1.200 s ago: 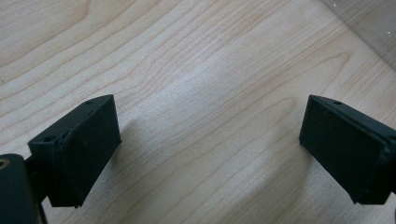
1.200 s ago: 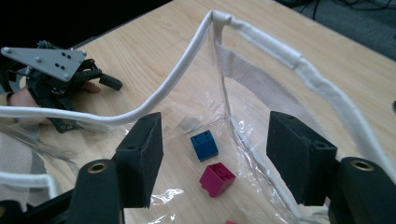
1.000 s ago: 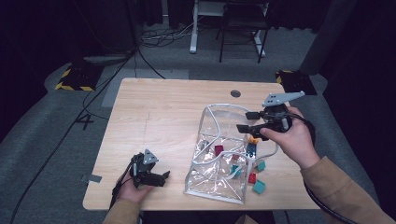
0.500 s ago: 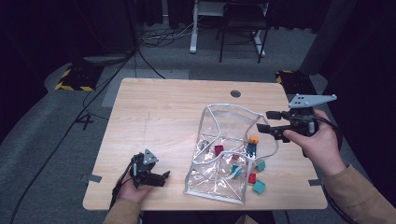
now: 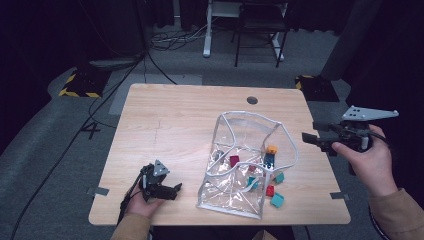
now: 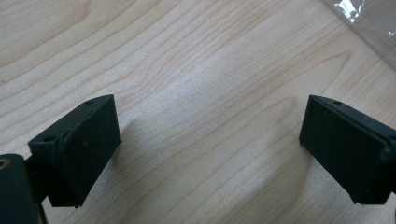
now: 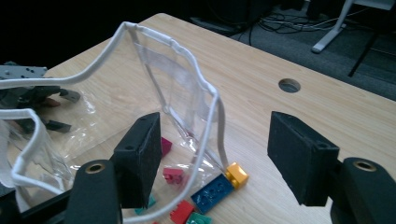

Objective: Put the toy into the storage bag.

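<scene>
A clear plastic bag (image 5: 245,150) with a white rim lies on the wooden table (image 5: 175,120), its mouth standing up. Small toy bricks lie in and beside it: a maroon one (image 5: 234,160) inside, and a yellow (image 5: 271,149), blue (image 5: 269,159), red (image 5: 270,190) and teal (image 5: 276,201) one at its right side. My right gripper (image 5: 307,139) hovers open past the table's right edge, pointing at the bag. In the right gripper view its jaws (image 7: 217,130) frame the bag rim (image 7: 205,93) and the yellow brick (image 7: 237,173) without touching. My left gripper (image 5: 172,190) rests open near the front edge.
In the left gripper view the open left gripper (image 6: 210,116) frames bare wood, with a corner of the bag (image 6: 369,23) at the top right. A round cable hole (image 5: 252,100) sits near the table's far edge. Cables and chair legs lie on the floor beyond.
My right gripper has drawn away to the right, from the bag's rim to beyond the table edge, jaws still apart and empty. The left gripper has stayed put.
</scene>
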`<state>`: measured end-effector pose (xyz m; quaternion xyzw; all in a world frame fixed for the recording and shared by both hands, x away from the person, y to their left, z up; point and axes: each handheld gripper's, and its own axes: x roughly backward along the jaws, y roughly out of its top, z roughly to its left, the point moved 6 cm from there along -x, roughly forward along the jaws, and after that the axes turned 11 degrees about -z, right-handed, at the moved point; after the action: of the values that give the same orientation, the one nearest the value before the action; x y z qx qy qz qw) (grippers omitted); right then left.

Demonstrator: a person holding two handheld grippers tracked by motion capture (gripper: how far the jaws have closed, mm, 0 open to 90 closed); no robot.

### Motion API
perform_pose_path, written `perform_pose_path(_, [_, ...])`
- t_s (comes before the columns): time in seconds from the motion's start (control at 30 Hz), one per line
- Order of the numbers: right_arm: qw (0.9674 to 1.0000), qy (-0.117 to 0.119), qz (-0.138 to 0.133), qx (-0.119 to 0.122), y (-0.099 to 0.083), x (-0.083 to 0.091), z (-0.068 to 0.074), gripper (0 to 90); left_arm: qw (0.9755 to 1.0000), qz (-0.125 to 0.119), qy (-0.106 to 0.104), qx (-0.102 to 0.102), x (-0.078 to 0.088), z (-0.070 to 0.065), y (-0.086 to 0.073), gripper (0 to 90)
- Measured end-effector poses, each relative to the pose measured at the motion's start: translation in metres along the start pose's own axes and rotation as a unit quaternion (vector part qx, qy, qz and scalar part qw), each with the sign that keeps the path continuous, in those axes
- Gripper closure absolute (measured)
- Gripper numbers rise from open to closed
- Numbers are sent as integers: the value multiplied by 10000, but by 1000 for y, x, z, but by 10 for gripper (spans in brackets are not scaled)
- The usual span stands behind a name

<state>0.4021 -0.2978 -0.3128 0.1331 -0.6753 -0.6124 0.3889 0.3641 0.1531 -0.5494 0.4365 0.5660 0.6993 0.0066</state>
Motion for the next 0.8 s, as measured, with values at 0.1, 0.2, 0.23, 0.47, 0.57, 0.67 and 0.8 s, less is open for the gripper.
perform_pose_path(0.1, [9999,-120,-20,14,-6,5,-7,362,10000,2,0,-6,0,0,0,53])
perform_pose_path(0.2, [9999,-157,6,-29,-13,8,-11,362,10000,-1,-1,9,0,0,0,53])
perform_pose_path(0.23, [9999,-164,11,-38,-15,8,-12,361,10000,-1,-1,9,0,0,0,53])
perform_pose_path(0.47, [9997,-128,118,-171,-42,2,-13,361,10000,1,2,-7,0,0,0,53])
perform_pose_path(0.57, [9994,-202,224,-161,-57,-3,-14,362,10000,0,1,-3,0,0,0,53])
perform_pose_path(0.67, [9988,-263,375,-163,-73,-8,-16,362,10000,0,0,7,0,0,0,53])
perform_pose_path(0.8, [9980,-207,542,-237,-95,-18,-15,361,10000,-1,2,-5,0,0,0,53])
